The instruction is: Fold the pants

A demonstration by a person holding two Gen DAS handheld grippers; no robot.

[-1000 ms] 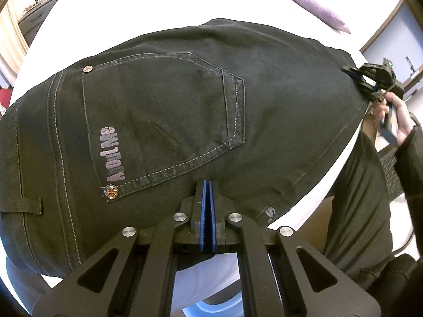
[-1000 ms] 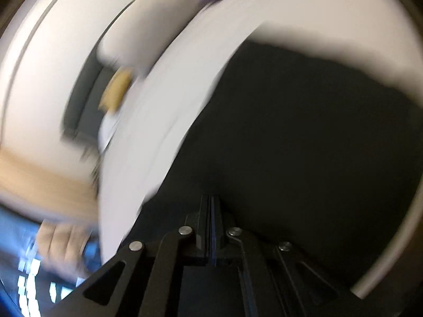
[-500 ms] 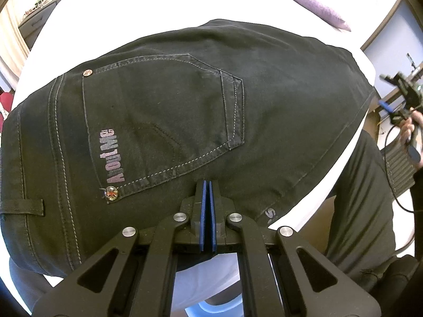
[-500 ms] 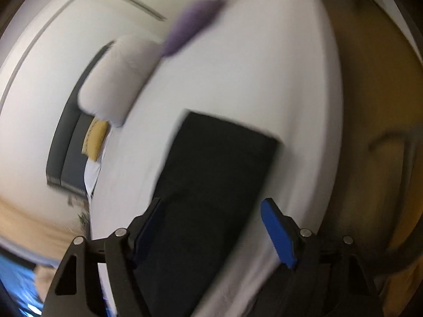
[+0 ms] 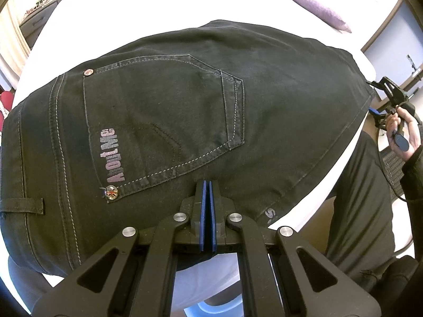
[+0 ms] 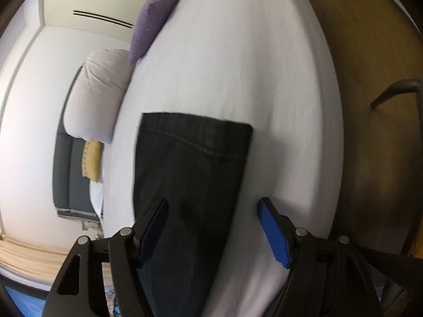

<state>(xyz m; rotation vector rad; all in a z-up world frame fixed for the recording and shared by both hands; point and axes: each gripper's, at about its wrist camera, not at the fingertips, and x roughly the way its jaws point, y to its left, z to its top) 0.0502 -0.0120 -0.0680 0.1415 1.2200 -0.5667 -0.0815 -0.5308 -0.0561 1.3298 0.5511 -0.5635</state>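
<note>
Left wrist view: the left tool (image 5: pixel 207 185) has its two blue ribbed pads pressed flat together, with only a thin seam between them and nothing visibly pinched there. Its black plastic linkage arms carry round silver pivot pins. The tips sit at the near edge of the pants (image 5: pixel 185 111), which lie folded on the bed (image 5: pixel 132 8); whether the tips touch the cloth cannot be told. The pants are black denim with a faint twill grain and pale contrast stitching. A five-sided back pocket (image 5: pixel 164 121) faces up, with a round metal rivet (image 5: pixel 88 72) at one top corner and a second rivet (image 5: pixel 111 192) bearing a union-flag design at the other. Greyish-pink lettering down the pocket edge reads roughly "About Me". A belt loop (image 5: pixel 22 206) lies at the left, and a small pale "S" mark (image 5: pixel 271 214) sits near the lower seam. The bed sheet is smooth and white; a purple knitted cushion (image 5: pixel 317 10) rests at its far side.

At the right edge a hand (image 5: pixel 404 129) grips the right tool (image 5: pixel 380 97), which is off the fabric.

In the right wrist view, the right tool (image 6: pixel 212 224) has just been opening and stands wide, with no cloth pinched between its blue pads. Beyond it the folded pant leg (image 6: pixel 190 171) ends in a straight edge on the white sheet. Further off lie a white pillow (image 6: pixel 97 95), a yellow cushion (image 6: pixel 92 161) and a grey headboard (image 6: pixel 66 179).
</note>
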